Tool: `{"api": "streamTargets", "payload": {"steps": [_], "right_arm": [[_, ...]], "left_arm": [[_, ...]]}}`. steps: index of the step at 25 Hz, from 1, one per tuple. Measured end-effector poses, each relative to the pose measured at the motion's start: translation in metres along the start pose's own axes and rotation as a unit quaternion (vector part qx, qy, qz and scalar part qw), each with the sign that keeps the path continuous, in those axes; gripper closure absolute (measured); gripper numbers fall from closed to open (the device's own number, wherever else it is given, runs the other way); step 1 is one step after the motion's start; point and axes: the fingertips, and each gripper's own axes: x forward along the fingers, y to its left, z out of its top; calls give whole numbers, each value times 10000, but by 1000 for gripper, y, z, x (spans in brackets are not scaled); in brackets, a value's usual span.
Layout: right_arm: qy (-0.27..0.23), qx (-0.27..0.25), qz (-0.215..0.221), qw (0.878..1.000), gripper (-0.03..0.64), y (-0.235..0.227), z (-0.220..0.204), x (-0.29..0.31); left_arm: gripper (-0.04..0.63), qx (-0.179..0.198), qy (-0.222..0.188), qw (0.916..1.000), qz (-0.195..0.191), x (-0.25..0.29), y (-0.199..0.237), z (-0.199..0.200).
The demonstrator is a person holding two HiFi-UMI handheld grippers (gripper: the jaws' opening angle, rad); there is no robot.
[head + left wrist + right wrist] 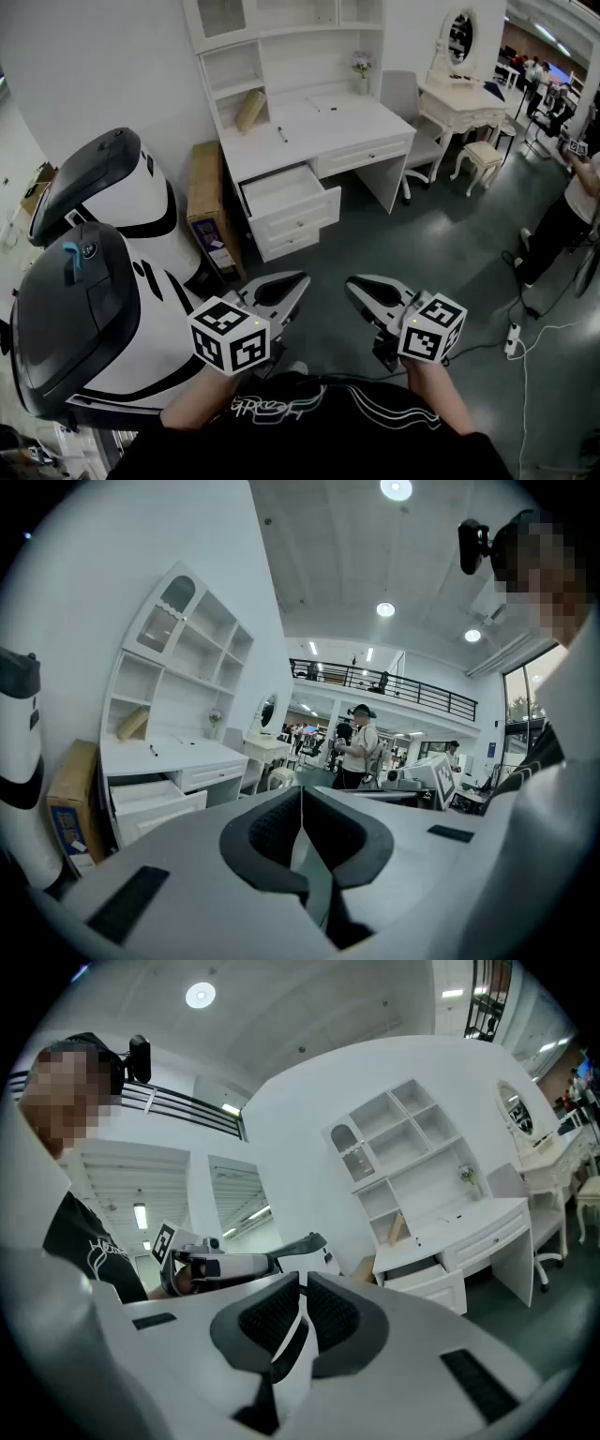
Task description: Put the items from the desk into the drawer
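Observation:
A white desk [328,131] with a hutch stands far ahead, its top left drawer [291,202] pulled open. On the desktop lie a dark pen [281,134] and a small item [317,108]; a flower vase [362,75] stands at the back. A tan book [249,110] leans in the hutch's lower shelf. My left gripper [294,282] and right gripper [358,286] are held side by side near my chest, well short of the desk. Both are shut with nothing between the jaws, as the left gripper [300,794] and right gripper [303,1283] show in their own views.
A cardboard box [206,202] leans by the desk's left side. Large white-and-black machines [103,281] fill the left. A chair [412,122], a dressing table [464,94] and a stool [483,159] stand to the right. A person [572,216] stands at far right beside a power strip [513,337].

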Motion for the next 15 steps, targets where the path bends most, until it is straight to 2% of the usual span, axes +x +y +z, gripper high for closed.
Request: {"api": "streamTargets", "payload": {"steps": [5,9,15], "right_arm": [[-18,-46,-17,10000,560,3,2,0],[-10,-68,-215,9997,560,-9,6,-4],[-123,351,-401,9985,558,-45,-5,5]], "left_arm": [[571,59,-4,10000,-20,0,-2,1],[571,63,16,10000,6,7,0,2],[571,-221,120,9997,25,30,34,-10]]}}
